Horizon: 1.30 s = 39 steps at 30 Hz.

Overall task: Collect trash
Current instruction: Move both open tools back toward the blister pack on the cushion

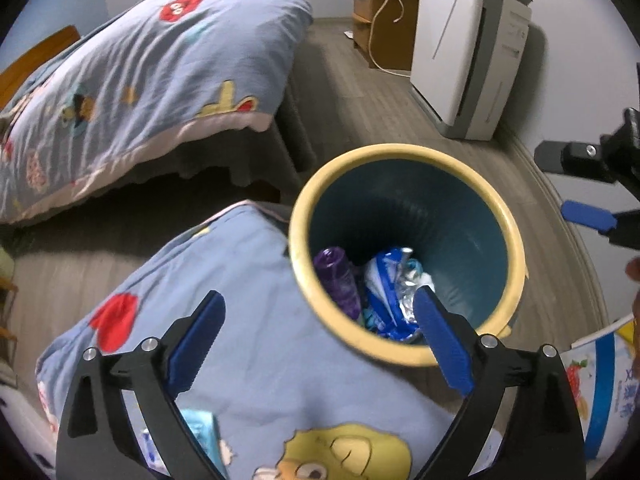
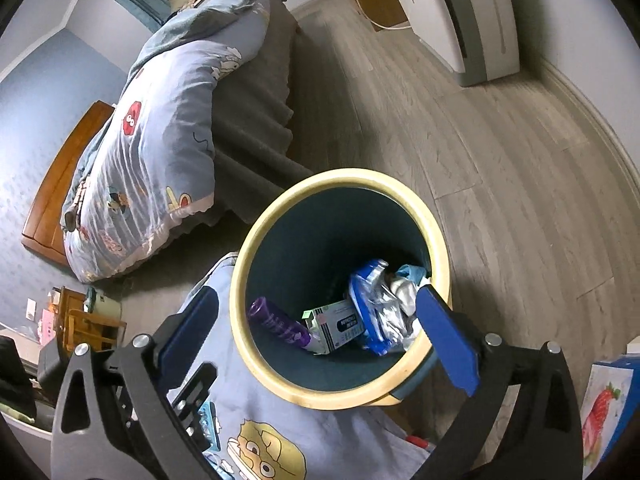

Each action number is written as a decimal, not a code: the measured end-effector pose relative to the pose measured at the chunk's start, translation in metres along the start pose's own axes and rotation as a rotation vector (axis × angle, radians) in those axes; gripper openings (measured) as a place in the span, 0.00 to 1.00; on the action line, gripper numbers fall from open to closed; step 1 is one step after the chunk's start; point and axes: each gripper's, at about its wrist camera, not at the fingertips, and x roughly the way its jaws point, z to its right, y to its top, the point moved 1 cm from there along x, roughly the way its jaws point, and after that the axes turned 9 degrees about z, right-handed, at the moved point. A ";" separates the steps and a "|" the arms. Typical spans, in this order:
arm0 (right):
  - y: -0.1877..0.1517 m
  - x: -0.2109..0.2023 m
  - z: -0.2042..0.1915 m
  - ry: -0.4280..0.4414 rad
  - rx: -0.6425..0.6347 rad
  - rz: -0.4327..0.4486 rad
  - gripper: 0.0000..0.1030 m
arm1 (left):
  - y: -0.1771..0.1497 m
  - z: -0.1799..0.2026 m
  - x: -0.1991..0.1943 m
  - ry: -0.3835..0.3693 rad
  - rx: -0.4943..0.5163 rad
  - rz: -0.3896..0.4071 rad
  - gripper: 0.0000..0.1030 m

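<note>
A round bin with a yellow rim point(image 1: 404, 151) point(image 2: 340, 178) and a teal inside stands on the floor against a quilt-covered corner. At its bottom lie a purple bottle point(image 1: 338, 280) point(image 2: 280, 322), a crumpled blue and silver wrapper point(image 1: 390, 292) point(image 2: 380, 300) and a small printed box point(image 2: 338, 326). My left gripper point(image 1: 320, 294) hangs open over the bin's near rim with nothing between its blue pads. My right gripper point(image 2: 316, 292) is open above the bin's mouth, also with nothing in it. One of its blue fingers point(image 1: 588, 216) shows at the right edge of the left wrist view.
A blue cartoon quilt point(image 1: 260, 360) lies under both grippers, with a light blue packet point(image 1: 200, 436) on it. Another quilt-covered bed point(image 1: 140, 80) stands beyond. A white appliance point(image 1: 460, 60) and a wooden cabinet point(image 1: 384, 20) line the far wall. A strawberry-print carton point(image 2: 600, 408) sits lower right.
</note>
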 end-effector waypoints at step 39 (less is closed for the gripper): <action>-0.124 -0.033 -0.159 -0.053 -0.415 -0.135 0.94 | -0.186 -0.137 -0.099 0.079 -0.129 -0.174 0.94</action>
